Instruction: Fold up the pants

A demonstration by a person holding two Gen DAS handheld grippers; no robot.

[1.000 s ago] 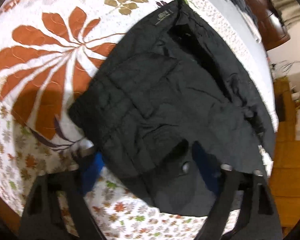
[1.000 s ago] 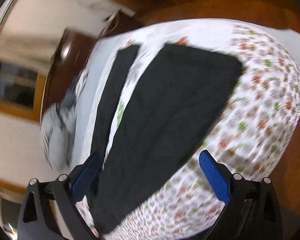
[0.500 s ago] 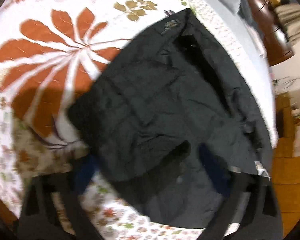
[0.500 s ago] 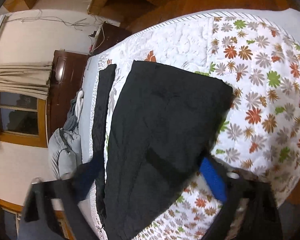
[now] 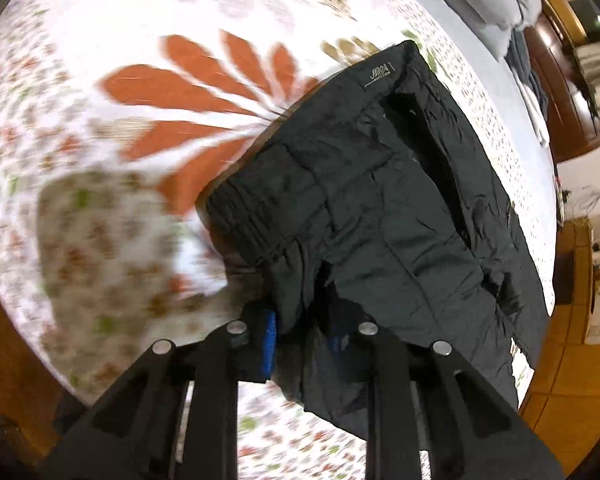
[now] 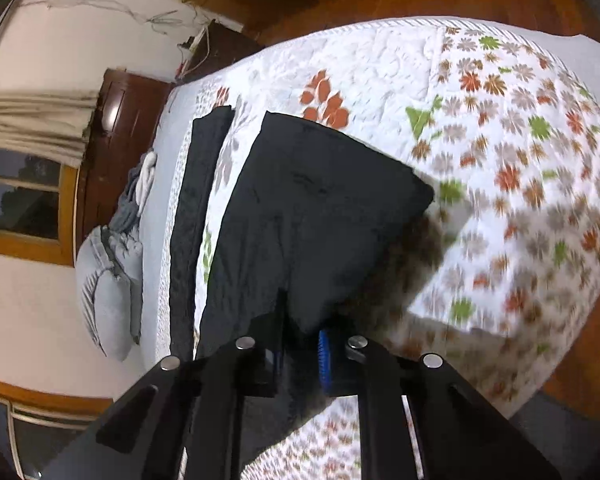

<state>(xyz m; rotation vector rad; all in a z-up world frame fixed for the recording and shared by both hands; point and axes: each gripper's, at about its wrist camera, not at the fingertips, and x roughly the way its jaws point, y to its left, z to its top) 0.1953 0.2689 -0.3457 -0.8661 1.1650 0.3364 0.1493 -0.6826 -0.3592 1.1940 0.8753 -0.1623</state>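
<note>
Black pants [image 5: 380, 208] lie across the floral bed quilt [image 5: 148, 92] at frame centre as the left gripper [image 5: 300, 336] closes on their waistband edge and the right gripper [image 6: 300, 344] closes on another edge, fabric between both jaws

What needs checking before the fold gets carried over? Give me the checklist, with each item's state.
1. Left hand-held gripper has cloth: ok. Its jaws are closing with the waist end of the black pants bunched between the blue pads.
2. Right hand-held gripper has cloth: ok. Its jaws are closing on a dark edge of the pants.
3. Both layers caught in each grip: cannot tell, the fabric hides the pads.
4. Landing area on the floral quilt free: ok, bare quilt lies beside the pants.
5. Second dark garment apart from the pants: ok, a strip of quilt shows between them.
6. Fabric smooth: not ok, wrinkled near the waistband.
</note>
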